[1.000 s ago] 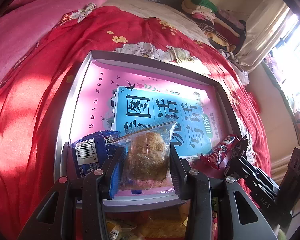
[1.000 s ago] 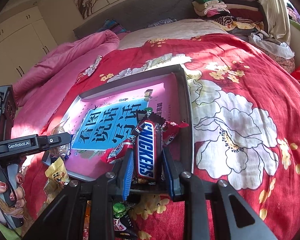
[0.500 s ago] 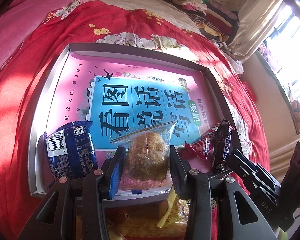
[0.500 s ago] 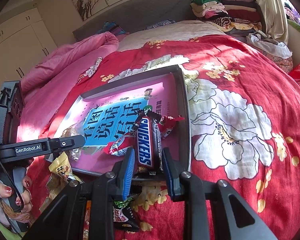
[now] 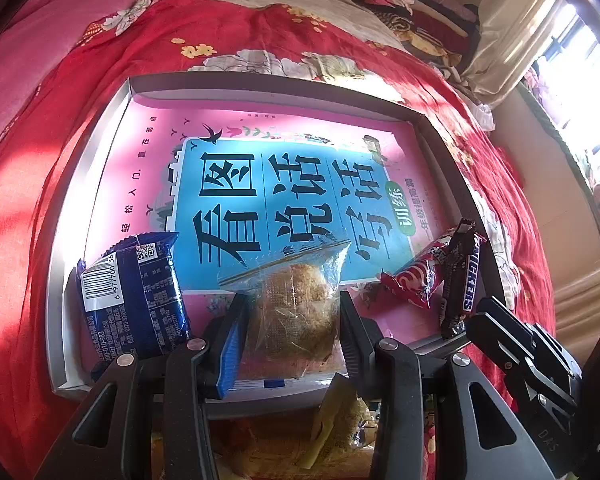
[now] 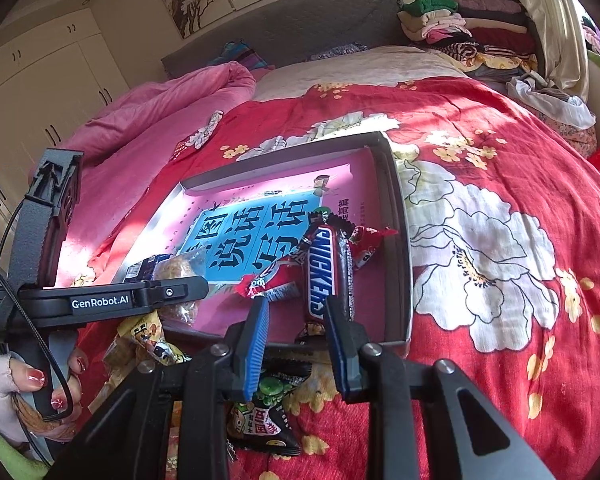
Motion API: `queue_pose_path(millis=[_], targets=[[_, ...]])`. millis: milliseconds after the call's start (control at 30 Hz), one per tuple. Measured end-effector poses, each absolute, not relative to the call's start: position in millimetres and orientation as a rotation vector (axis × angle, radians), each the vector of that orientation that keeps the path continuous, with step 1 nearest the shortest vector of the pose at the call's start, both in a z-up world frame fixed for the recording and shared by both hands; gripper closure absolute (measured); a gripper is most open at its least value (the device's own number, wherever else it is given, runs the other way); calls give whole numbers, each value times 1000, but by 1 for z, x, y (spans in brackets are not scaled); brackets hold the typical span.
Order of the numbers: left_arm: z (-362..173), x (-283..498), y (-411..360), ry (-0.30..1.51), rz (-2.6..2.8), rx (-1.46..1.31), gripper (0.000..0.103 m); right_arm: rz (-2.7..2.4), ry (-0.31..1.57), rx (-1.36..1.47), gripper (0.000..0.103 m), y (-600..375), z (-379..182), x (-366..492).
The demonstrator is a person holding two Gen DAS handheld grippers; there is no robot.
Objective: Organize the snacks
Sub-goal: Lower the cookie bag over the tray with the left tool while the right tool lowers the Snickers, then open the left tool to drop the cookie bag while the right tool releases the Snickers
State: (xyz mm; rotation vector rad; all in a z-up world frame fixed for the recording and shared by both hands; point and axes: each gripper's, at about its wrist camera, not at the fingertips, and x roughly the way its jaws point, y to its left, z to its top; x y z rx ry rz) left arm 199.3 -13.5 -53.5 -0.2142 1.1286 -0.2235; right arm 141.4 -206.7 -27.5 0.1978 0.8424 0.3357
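Observation:
A grey tray (image 5: 100,148) with a pink and blue book inside lies on the red bedspread. My left gripper (image 5: 290,312) is shut on a clear-wrapped meat-floss cake (image 5: 296,312) over the tray's near edge. A dark blue snack packet (image 5: 134,300) lies in the tray to its left. My right gripper (image 6: 296,312) is open, its jaws apart around the near end of a Snickers bar (image 6: 326,268) that rests in the tray on red candy wrappers (image 6: 268,280). The bar also shows in the left wrist view (image 5: 460,276).
Loose snacks lie on the bedspread in front of the tray: a yellow packet (image 6: 148,336) and a black and green packet (image 6: 268,412). A pink quilt (image 6: 148,120) is at the left. Folded clothes (image 6: 460,28) are stacked at the back right.
My right gripper has opened and let the Snickers bar rest in the tray. My left gripper has moved further over the tray with the cake still held.

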Motion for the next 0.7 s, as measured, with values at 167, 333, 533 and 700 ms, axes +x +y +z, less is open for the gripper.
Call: queue_pose_path(millis=[167,333,533,700], targets=[[-53,200,-16,1129,-225,-207,59,332,835,174,74,-204,-26,138],[-52,199,-16,1125,-241,-215,58,327,827,163,70,-203,-24,137],[-53,198,-13,1128,-246,-228,58,318,826,170,67,-206,-25,138],[-52,196,-13,1124,-251,-234,58,312,826,174,67,-208,-26,138]])
